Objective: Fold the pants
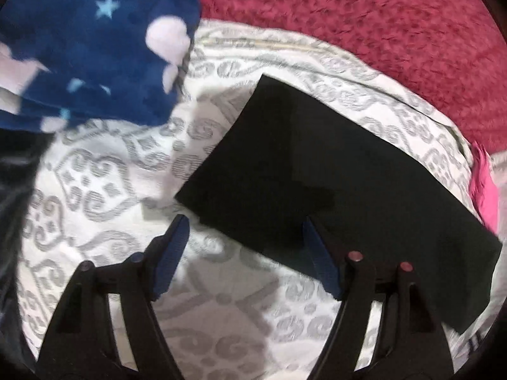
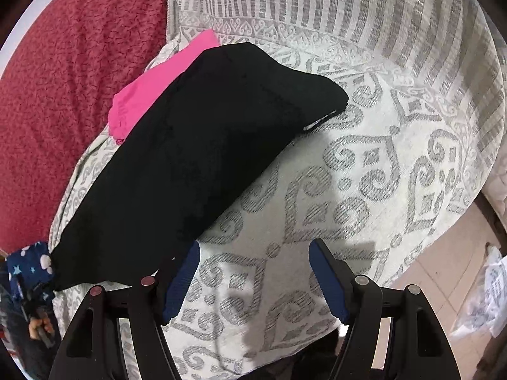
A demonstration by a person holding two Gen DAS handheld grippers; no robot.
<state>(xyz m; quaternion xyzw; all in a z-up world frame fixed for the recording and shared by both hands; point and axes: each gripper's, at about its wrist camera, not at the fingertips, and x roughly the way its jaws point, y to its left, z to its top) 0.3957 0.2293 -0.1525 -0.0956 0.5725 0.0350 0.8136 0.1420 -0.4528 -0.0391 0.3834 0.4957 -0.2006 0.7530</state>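
The black pants [image 1: 317, 164] lie folded into a flat oblong on the white and grey patterned bedspread [image 1: 104, 183]. My left gripper [image 1: 245, 234] hangs open above the pants' near edge, its right finger over the black cloth and its left finger over bare bedspread; the pads press on nothing. In the right wrist view the same pants [image 2: 196, 145] stretch diagonally, partly covering a pink garment [image 2: 152, 95]. My right gripper [image 2: 255, 247] is open just beside the pants' lower edge, over the bedspread [image 2: 348, 190], with nothing between its fingers.
A blue fleece with stars and white shapes [image 1: 95, 47] lies at the upper left. A red fuzzy blanket [image 1: 348, 15] borders the bedspread at the far side. The pink garment [image 1: 484, 183] peeks out beyond the pants. The bed's edge, tiled floor [image 2: 443, 269] and a plastic bag [image 2: 488, 294] are at right.
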